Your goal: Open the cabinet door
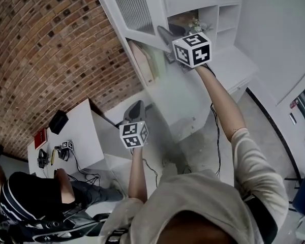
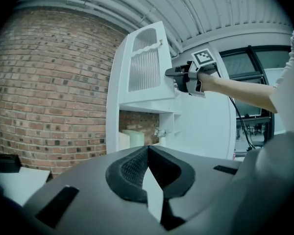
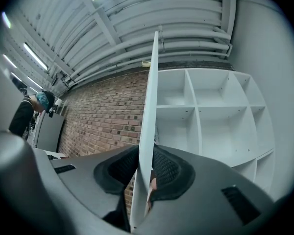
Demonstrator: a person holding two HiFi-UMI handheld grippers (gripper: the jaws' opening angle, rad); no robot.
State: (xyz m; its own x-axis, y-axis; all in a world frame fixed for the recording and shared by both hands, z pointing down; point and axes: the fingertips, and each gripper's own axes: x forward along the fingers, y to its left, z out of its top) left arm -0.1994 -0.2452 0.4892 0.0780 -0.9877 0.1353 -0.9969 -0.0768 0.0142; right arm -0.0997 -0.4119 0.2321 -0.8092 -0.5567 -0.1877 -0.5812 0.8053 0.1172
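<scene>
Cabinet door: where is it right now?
Head view, top centre: the cabinet door stands swung open from the white shelf unit, with the brick wall to its left. Its edge is clamped in the right gripper's jaws.

The swung-out door (image 3: 148,111) splits the space: open shelves (image 3: 215,131) free on one side, a gap toward the brick wall (image 3: 103,116) on the other (worktop (image 1: 86,131) and a seated person (image 1: 25,197) lower down).

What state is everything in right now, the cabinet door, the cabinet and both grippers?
cabinet door: open, swung outward.
right gripper: shut on the cabinet door's edge.
left gripper: shut, holding nothing.
cabinet: shelves exposed.
</scene>
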